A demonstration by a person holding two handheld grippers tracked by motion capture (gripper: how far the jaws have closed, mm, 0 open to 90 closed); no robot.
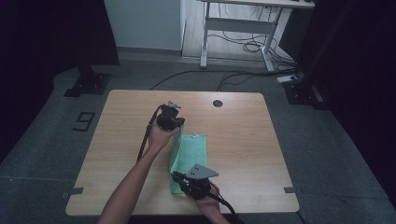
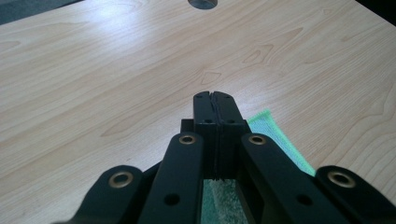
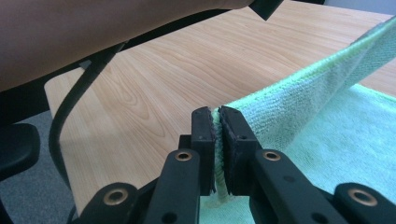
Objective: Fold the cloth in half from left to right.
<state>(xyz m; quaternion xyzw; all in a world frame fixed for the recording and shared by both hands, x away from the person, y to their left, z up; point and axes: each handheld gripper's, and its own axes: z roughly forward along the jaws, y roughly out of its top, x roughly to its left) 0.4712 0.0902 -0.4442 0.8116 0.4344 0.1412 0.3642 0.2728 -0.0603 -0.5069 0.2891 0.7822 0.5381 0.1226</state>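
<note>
Green microfibre towel (image 1: 189, 156) on wooden table (image 1: 243, 140): left edge raised, fold begun, not laid over. Left gripper (image 2: 215, 100) and right gripper (image 3: 217, 116): jaws clamped on that edge; far corner and near corner respectively.

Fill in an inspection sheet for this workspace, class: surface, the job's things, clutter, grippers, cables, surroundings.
Surface: light wooden table with a round grommet hole.
Job's things: green cloth, its left edge lifted off the table.
Clutter: nothing seen.
Grippers: left gripper shut on the cloth's far corner; right gripper shut on its near corner.
Cables: a black cable trails from the left gripper; loose cables on the floor beyond.
Surroundings: grey floor, white desk frame, black stand base.
</note>
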